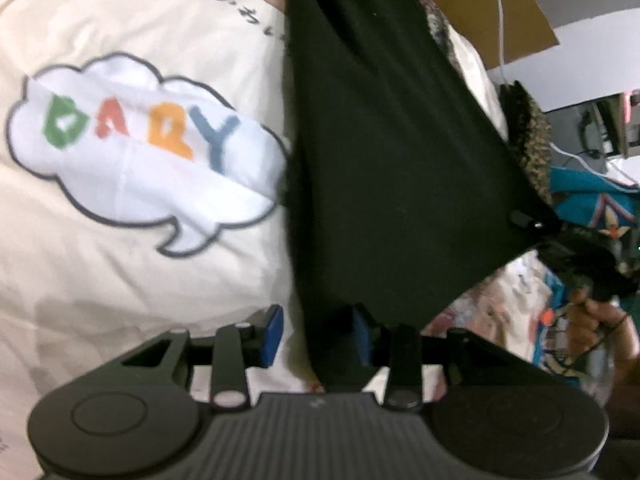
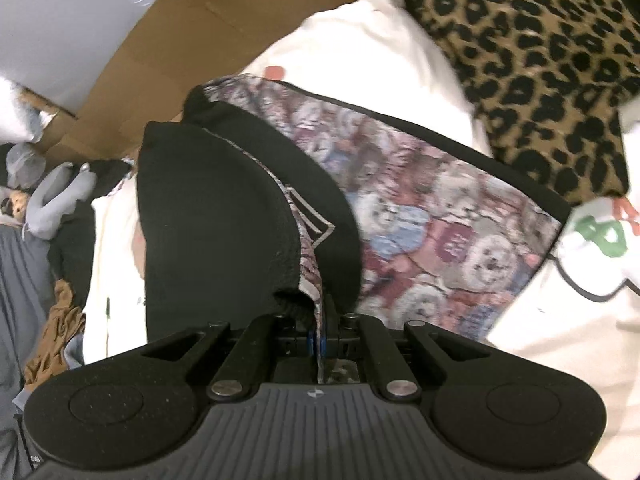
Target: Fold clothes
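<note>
Black garment (image 2: 208,216), printed lining, hanging over cream sheet (image 1: 132,260)

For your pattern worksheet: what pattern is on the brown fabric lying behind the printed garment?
Leopard print: black spots on the tan fabric. It shows best in the right wrist view.

This looks like a messy room in a home, with a cream sheet (image 1: 120,260) under the jaws, a leopard blanket (image 2: 540,60) past them, cardboard boxes (image 2: 192,48) further off, and heaps of clothes (image 2: 48,220) to the side.
</note>
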The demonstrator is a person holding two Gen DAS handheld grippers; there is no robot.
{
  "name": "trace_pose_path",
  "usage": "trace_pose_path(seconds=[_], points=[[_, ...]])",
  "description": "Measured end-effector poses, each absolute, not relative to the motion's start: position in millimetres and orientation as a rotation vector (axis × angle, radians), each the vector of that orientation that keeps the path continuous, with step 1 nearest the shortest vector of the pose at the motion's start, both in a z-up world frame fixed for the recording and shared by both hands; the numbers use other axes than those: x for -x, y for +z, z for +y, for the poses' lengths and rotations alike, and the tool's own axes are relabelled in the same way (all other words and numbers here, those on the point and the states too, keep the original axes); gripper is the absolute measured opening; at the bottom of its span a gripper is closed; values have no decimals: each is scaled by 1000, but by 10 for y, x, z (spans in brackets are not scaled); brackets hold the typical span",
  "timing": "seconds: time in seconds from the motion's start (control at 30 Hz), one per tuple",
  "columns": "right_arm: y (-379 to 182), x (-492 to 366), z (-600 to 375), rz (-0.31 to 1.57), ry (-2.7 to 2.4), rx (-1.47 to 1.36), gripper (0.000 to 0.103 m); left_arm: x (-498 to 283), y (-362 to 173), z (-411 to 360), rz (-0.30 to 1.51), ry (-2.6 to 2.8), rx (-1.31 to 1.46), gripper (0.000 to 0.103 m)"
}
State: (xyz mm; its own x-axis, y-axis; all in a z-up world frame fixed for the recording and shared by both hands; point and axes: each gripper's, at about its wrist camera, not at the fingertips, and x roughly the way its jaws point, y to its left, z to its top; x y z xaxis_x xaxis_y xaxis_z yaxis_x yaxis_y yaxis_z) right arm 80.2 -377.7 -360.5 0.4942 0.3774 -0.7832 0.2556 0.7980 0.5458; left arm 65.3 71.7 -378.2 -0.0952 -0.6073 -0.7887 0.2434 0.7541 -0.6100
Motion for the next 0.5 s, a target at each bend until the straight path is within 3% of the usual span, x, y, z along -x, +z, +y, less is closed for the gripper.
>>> trace_pose_path(seconds=[0.5], points=[[-3731, -675, -4120, 1031, 28, -704, 1, -551, -3949, 638, 1560, -778, 382, 48]])
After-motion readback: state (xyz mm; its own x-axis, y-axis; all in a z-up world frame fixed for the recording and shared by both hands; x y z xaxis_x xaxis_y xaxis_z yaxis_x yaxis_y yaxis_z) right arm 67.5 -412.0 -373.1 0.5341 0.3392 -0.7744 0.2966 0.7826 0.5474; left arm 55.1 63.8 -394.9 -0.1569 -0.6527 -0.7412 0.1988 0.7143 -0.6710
